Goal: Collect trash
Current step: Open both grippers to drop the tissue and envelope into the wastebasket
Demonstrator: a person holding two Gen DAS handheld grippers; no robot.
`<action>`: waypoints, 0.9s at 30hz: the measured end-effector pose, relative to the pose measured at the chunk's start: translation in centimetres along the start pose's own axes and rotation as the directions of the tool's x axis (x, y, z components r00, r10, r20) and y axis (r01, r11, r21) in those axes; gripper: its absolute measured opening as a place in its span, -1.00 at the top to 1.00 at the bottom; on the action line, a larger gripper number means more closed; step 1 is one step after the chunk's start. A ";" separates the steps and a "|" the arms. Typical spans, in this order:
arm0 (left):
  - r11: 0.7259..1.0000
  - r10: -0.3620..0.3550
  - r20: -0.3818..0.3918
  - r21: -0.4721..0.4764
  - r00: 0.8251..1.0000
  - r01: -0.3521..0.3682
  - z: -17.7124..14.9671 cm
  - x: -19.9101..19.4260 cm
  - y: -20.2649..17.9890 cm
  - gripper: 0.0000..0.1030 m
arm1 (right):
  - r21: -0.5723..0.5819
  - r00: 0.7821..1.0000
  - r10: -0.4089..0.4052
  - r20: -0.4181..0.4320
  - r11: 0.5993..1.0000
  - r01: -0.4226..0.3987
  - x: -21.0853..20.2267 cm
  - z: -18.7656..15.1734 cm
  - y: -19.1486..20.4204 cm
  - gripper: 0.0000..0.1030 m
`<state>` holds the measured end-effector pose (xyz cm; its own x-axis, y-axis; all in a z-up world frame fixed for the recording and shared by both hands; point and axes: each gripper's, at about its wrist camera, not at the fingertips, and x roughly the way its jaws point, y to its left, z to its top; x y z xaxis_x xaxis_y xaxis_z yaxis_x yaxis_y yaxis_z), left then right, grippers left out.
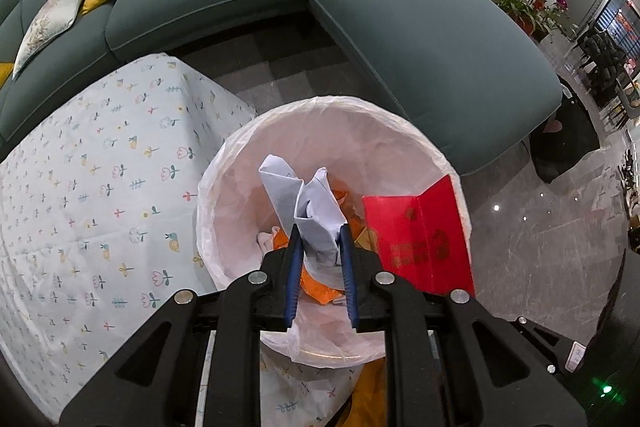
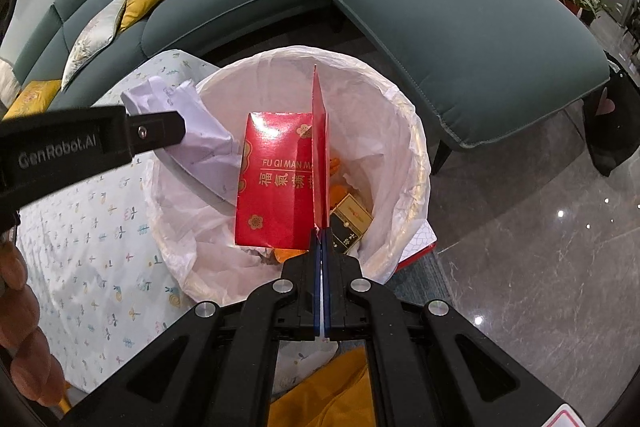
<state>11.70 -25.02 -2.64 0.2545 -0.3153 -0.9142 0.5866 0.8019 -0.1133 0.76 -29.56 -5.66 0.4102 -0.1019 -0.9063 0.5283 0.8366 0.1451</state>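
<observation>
A round bin lined with a white plastic bag (image 1: 400, 131) (image 2: 404, 131) stands on the floor beside a low table. My left gripper (image 1: 320, 231) is shut on a crumpled white paper (image 1: 308, 203) and holds it over the bin's mouth; the paper also shows in the right wrist view (image 2: 200, 135). My right gripper (image 2: 322, 233) is shut on the edge of a folded red card (image 2: 276, 183) with gold print, held over the bin; the card also shows in the left wrist view (image 1: 420, 239). Orange scraps (image 1: 320, 287) and a black-and-gold packet (image 2: 352, 223) lie inside the bin.
A table under a floral cloth (image 1: 88, 195) (image 2: 88, 251) is left of the bin. A curved teal sofa (image 1: 420, 27) (image 2: 460, 35) with cushions wraps behind. Glossy grey floor (image 2: 540, 267) lies to the right. Yellow fabric (image 2: 320, 387) sits below the bin.
</observation>
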 end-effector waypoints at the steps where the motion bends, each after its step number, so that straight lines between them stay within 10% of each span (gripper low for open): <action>1: 1.000 -0.003 -0.002 -0.003 1.000 0.003 0.0 0.1 0.1 0.64 | 0.000 1.000 -0.001 -0.001 1.000 0.001 0.1 0.1 0.0 0.98; 11: 0.999 0.006 0.013 -0.035 1.000 -0.006 0.0 0.1 1.1 0.20 | 0.018 1.000 -0.031 0.007 0.999 0.031 0.6 0.7 0.1 0.58; 27: 0.996 0.047 0.037 -0.076 0.998 -0.044 -0.6 -1.0 4.1 0.07 | -0.006 0.998 -0.058 0.029 0.998 0.058 -0.3 1.5 1.4 0.13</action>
<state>13.38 -21.17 -2.41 0.3097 -0.2961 -0.9035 0.5150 0.8511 -0.1024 2.51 -29.21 -4.57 0.4003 -0.1654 -0.9013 0.5470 0.8322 0.0903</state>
